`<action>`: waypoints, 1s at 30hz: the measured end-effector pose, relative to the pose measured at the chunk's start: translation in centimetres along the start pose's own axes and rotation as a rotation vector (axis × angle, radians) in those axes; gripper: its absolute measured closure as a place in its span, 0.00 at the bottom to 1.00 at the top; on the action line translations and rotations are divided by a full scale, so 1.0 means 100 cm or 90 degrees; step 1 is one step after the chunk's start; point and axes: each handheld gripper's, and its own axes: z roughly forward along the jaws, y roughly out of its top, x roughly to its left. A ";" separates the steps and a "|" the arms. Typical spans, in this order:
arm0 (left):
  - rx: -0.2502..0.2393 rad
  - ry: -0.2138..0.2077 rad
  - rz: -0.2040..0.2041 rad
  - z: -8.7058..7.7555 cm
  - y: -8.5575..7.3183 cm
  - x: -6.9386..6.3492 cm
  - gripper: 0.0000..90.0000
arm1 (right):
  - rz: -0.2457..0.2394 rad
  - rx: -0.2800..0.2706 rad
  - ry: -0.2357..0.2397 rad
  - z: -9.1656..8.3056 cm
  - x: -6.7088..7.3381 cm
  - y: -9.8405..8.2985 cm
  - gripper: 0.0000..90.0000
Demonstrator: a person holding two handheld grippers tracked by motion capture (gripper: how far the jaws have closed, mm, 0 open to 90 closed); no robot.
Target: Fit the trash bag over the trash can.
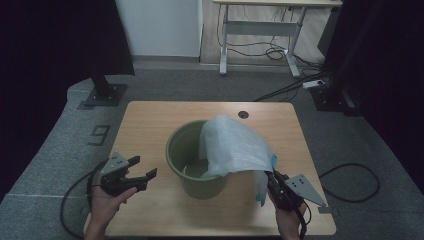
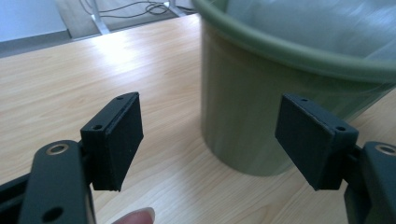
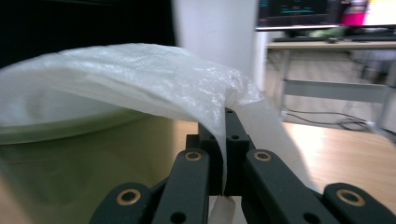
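A green bucket [image 1: 195,157] stands in the middle of the wooden table [image 1: 150,120]. A thin white plastic bag [image 1: 235,145] drapes from inside the bucket over its right rim. My right gripper [image 1: 272,177] is shut on the bag's edge at the bucket's right side; in the right gripper view the jaws pinch the bag [image 3: 154,79] flat, with the bucket [image 3: 70,154] to their left. My left gripper [image 1: 142,170] hangs open to the left of the bucket, nothing between its pads [image 2: 116,140]. The bucket wall [image 2: 247,116] stands just ahead of it, toward the right.
A round cable hole [image 1: 243,114] sits near the table's far edge. Beyond the table stand a white desk frame [image 1: 260,35] with loose cables, and a black stand base [image 1: 105,92] at the far left. Cables trail on the grey carpet on both sides.
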 end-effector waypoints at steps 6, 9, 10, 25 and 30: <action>-0.005 -0.014 0.015 0.002 0.008 -0.009 0.25 | -0.026 0.005 0.046 0.002 0.018 0.005 0.98; -0.008 -0.024 0.021 0.003 0.011 -0.013 0.25 | -0.029 0.012 0.060 0.006 0.022 0.005 0.98; -0.007 -0.024 0.024 0.003 0.012 -0.014 0.25 | -0.032 0.014 0.063 0.007 0.024 0.005 0.98; -0.003 -0.039 0.038 0.007 0.024 -0.025 0.25 | -0.027 0.023 0.087 0.016 0.025 0.009 0.98; -0.008 -0.048 0.046 0.004 0.028 -0.032 0.25 | -0.025 0.015 0.097 0.017 0.025 0.011 0.98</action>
